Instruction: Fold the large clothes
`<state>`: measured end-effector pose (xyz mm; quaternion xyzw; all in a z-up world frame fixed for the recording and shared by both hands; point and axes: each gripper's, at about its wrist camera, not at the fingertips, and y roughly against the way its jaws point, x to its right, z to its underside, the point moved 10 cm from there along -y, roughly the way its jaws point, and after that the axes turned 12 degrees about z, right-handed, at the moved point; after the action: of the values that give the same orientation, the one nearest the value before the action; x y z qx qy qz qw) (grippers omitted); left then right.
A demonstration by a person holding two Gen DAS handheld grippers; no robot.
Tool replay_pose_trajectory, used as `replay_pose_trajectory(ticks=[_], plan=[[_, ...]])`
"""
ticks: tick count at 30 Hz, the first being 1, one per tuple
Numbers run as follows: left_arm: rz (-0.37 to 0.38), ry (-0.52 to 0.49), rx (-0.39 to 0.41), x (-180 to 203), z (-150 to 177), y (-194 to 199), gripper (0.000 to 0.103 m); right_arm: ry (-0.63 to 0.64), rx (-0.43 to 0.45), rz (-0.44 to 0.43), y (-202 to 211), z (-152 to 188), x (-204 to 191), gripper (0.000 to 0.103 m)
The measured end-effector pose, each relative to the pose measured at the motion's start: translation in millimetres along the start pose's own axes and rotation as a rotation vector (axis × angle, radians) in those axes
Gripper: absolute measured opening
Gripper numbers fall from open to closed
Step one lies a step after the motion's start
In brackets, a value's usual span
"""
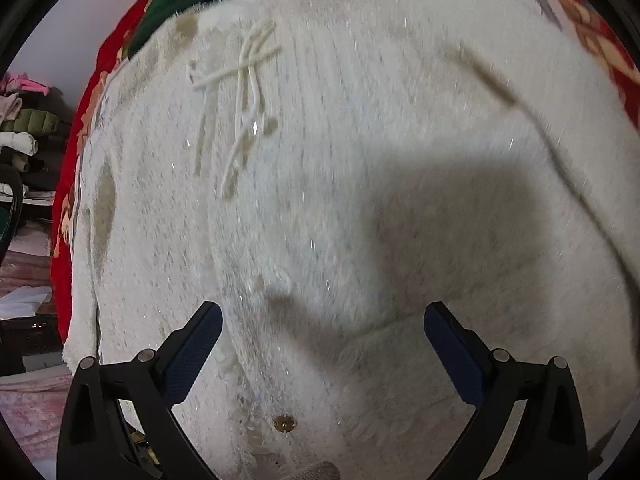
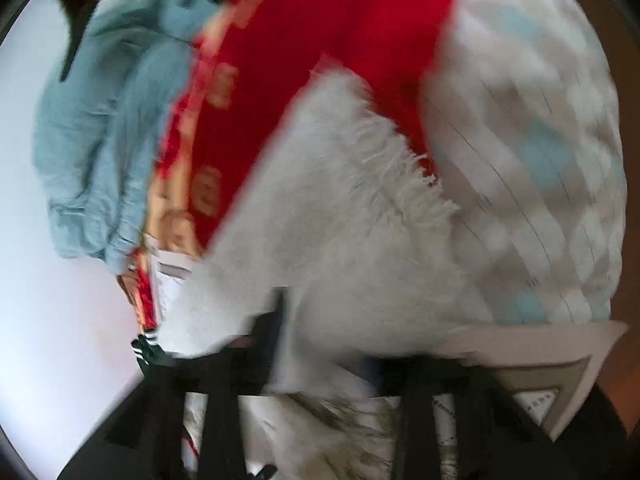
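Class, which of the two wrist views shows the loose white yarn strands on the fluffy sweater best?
The left wrist view: the yarn strands lie in plain sight on the white sweater, crossing each other, fairly sharp. The right wrist view is blurred and shows only the sweater's fringed edge over the red cloth; the crossed strands do not appear there.

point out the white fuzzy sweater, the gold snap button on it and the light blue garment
white fuzzy sweater (image 1: 360,140), left wrist view, middle of its knit body
gold snap button (image 1: 284,424), left wrist view, its centre
light blue garment (image 2: 108,136), right wrist view, crumpled middle
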<state>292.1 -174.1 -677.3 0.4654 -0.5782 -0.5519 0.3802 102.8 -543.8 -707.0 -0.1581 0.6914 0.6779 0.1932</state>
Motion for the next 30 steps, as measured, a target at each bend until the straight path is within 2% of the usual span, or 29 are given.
replay_pose_trajectory(ticks=[1,3,4,5,6,7,8,9,10,14,18,22,25,28,30], plan=[[0.002,0.0,0.012,3,-7,4,0.103,0.034,0.04,-0.005,9,-3,-14,0.017],[0.006,0.001,0.035,9,-19,8,0.103,0.069,0.057,-0.003,2,-1,-33,0.019],[0.007,0.0,0.041,11,-23,8,0.103,0.077,0.039,0.014,-8,-1,-34,0.024],[0.007,0.0,0.043,13,-27,6,0.103,0.056,-0.001,0.041,-19,0,-26,0.043],[0.007,0.002,0.042,15,-33,3,0.103,0.008,-0.058,0.055,-38,0,-21,0.05],[0.008,0.006,0.042,15,-36,1,0.103,-0.035,-0.088,0.05,-49,-2,-17,0.05],[0.009,0.011,0.045,15,-40,-1,0.103,-0.071,-0.094,0.035,-57,-7,-16,0.046],[0.011,0.016,0.048,17,-42,-1,0.103,-0.081,-0.075,0.034,-56,-15,-13,0.025],[0.015,0.022,0.053,17,-46,0,0.103,-0.071,-0.055,0.029,-54,-19,-23,0.012],[0.039,0.061,0.083,5,-59,11,0.103,0.034,0.051,-0.008,-16,-27,-70,0.008],[0.067,0.123,0.094,-17,-67,26,0.103,0.214,0.109,-0.076,34,-6,-149,0.007],[0.09,0.213,0.126,-58,-70,50,0.103,0.442,0.108,-0.12,63,45,-235,0.007],[0.089,0.298,0.155,-106,-68,67,0.103,0.615,0.058,-0.136,63,109,-296,0.007],[0.061,0.397,0.172,-169,-55,76,0.103,0.801,-0.014,-0.124,40,198,-345,0.007],[0.027,0.457,0.172,-212,-39,76,0.103,0.904,-0.061,-0.106,19,255,-362,0.007]])
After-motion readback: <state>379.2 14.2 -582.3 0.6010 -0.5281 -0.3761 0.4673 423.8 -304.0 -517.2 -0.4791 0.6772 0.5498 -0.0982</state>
